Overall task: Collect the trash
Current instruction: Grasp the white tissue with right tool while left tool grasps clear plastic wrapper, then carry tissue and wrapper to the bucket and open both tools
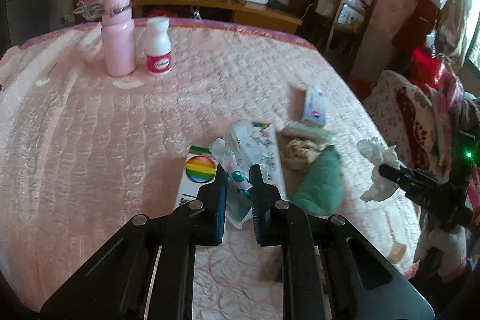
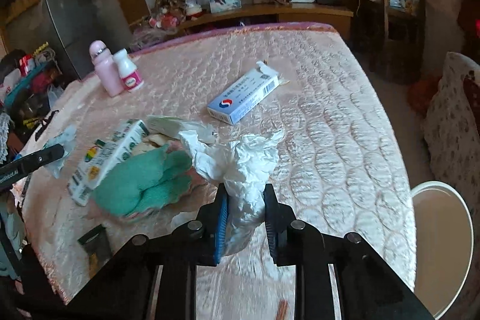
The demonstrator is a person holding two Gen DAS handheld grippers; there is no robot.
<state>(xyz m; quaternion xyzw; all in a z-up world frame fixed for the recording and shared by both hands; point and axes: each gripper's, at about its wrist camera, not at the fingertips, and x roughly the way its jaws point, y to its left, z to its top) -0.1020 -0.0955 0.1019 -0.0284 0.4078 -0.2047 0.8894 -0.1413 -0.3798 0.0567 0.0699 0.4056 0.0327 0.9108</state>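
Observation:
A crumpled white and green plastic wrapper (image 1: 240,146) sits between the pads of my left gripper (image 1: 238,170), which is shut on it just above the pink bedcover (image 1: 90,140). Seen from the right wrist, the same wrapper (image 2: 64,143) hangs at the tip of the left gripper (image 2: 57,152). My right gripper (image 2: 246,189) is shut on a crumpled white tissue (image 2: 237,158), whose loose ends fan out above the fingers. In the left wrist view the tissue (image 1: 378,167) shows at the right gripper (image 1: 387,170).
On the bed lie a rainbow-printed carton (image 1: 198,170), a green cloth (image 2: 144,182), a beige wad (image 1: 300,155) and a blue and white medicine box (image 2: 243,98). A pink bottle (image 1: 118,35) and a white bottle (image 1: 158,47) stand at the far side. A white bucket (image 2: 441,245) stands beside the bed.

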